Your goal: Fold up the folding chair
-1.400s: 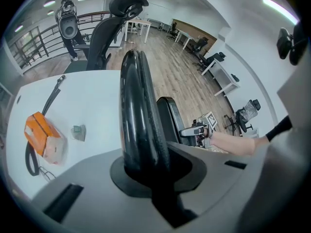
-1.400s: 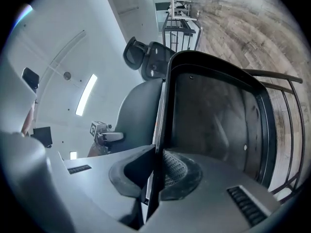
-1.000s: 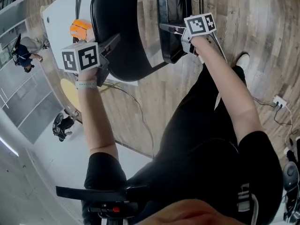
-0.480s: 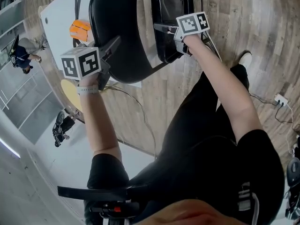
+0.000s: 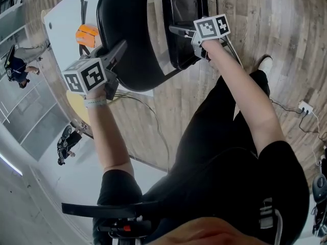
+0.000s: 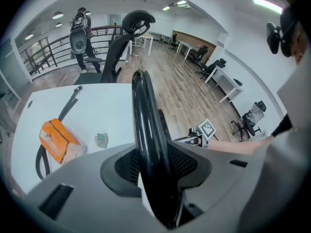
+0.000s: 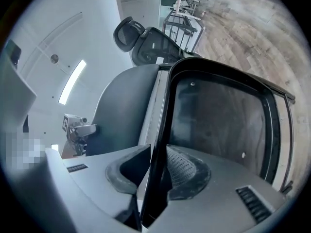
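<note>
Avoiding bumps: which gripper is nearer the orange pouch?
Left. Left gripper, jaws just opened around the chair's rounded panel, is beside the pouch; right gripper, likewise around the framed panel, lies beyond.

The black folding chair point(image 5: 127, 40) fills the middle, its backrest just beside the white surface point(image 5: 61, 14), with little room between them. An orange pack point(image 5: 88, 34) and a black strap point(image 5: 82, 3) lie on that surface near the backrest. To the chair's right the wooden floor point(image 5: 276, 19) lies open. A cable point(image 5: 153, 121) trails across the floor on the chair's near side, and the person's shoe point(image 5: 264, 64) stands close by.
</note>
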The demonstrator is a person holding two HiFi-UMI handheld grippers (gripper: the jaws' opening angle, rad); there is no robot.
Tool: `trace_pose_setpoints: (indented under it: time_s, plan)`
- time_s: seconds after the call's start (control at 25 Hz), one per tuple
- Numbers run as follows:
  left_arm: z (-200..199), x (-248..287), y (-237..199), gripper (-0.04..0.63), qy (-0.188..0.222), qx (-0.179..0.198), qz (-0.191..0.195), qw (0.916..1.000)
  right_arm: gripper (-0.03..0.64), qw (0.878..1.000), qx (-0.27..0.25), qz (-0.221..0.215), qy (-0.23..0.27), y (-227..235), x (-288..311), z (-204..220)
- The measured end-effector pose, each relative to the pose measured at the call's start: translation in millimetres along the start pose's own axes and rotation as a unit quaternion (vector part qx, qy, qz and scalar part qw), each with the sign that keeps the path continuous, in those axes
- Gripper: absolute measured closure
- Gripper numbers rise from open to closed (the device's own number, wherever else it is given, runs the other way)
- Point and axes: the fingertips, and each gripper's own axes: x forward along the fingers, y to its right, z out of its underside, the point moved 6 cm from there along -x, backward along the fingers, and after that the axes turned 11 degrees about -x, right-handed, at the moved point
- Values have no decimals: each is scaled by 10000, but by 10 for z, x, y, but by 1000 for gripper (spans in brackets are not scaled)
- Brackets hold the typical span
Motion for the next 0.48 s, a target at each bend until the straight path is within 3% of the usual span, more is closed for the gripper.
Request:
trace_pose_setpoints:
  time_s: [0.12, 0.2, 0.32, 0.48]
  plan:
    - [-71, -148, -12, 444, 405, -14, -192, 9990, 505, 9995, -141, 261, -103, 49, -149, 10]
    - [-97, -257, -9, 433, 752, 186, -468, 9959, 503, 9978, -386, 515, -149, 63, -296, -15]
    - [-76, -478, 43, 431, 1320, 595, -928, 9851, 503, 9935, -786, 824, -41, -35, -608, -84]
    - [-60, -862, 307, 431, 2344, 703, -894, 9655, 503, 9827, -1580, 942, 223, -439, -1127, -267]
